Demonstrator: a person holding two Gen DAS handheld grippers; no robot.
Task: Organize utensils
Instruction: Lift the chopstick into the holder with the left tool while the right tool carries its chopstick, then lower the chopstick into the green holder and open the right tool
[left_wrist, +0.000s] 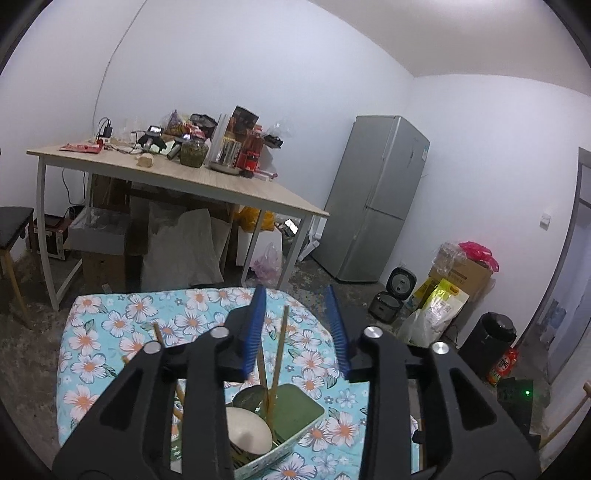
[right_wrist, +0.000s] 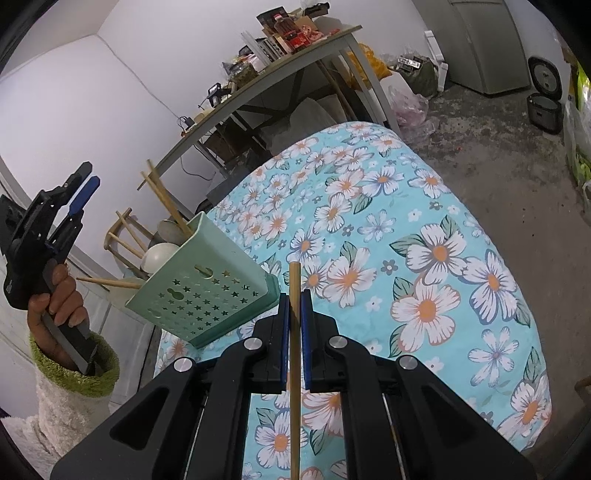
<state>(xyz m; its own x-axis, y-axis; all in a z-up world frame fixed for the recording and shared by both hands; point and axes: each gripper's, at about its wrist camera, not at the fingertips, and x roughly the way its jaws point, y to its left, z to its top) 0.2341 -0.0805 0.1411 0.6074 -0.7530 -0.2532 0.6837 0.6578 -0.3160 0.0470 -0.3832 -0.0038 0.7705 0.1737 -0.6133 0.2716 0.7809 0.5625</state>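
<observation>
Far to my left, my left claw (right_wrist: 79, 195) hangs in the air beside the holder, its blue pads spread apart and carrying nothing; in its own view the open pads frame the tops of the chopsticks (left_wrist: 275, 354) that already stand in the bin. Next over stands the green holder (right_wrist: 207, 288), a perforated plastic bin with star cut-outs, resting on the flowered cloth (right_wrist: 424, 221) that covers the worktop. It leans in my fisheye view, so I cannot tell whether it is truly tilted. Inside it I see a pale spoon bowl (right_wrist: 160, 254), a darker ladle-like piece behind it, and several wooden sticks poking out at loose angles. Just right of the bin's near corner, my right claw (right_wrist: 294, 317) is pressed together on a single chopstick (right_wrist: 294, 284), which runs straight up between the pads with only a short stub showing above the tips and the long remainder trailing back under me. I judge the stick to be light, stiff and smooth-sided, so it wants to pivot or slide if pinched at one narrow spot; holding it near one end, as I do, leaves a long tail that may swing. The ribbed pads should bite well enough on the wood. The bin itself looks light and could shift or tip if I knock its rim.
</observation>
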